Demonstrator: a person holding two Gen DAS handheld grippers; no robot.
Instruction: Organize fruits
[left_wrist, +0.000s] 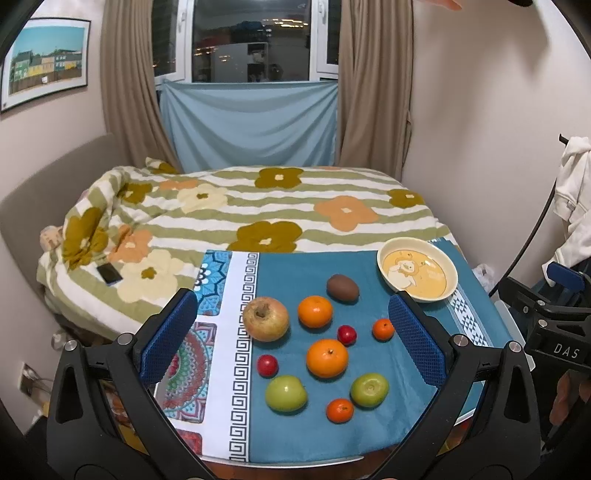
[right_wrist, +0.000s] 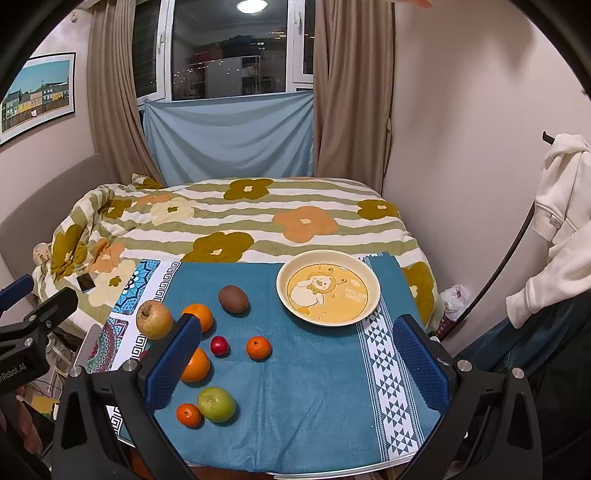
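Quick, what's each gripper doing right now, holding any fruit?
Left gripper: open, holding nothing.
Right gripper: open, holding nothing.

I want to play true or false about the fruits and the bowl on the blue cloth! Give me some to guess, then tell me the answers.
1. The bowl has fruit in it. False: nothing lies in it, only a cartoon picture on the bottom.
2. There are two green apples on the blue cloth. True.
3. The brown kiwi sits nearer the bowl than the green apples do. True.
4. The left gripper is squeezing an orange. False: its fingers stand wide apart and touch no fruit.
5. The right gripper holds nothing. True.
6. The yellowish apple is inside the bowl. False: it rests at the cloth's patterned edge, away from the bowl.
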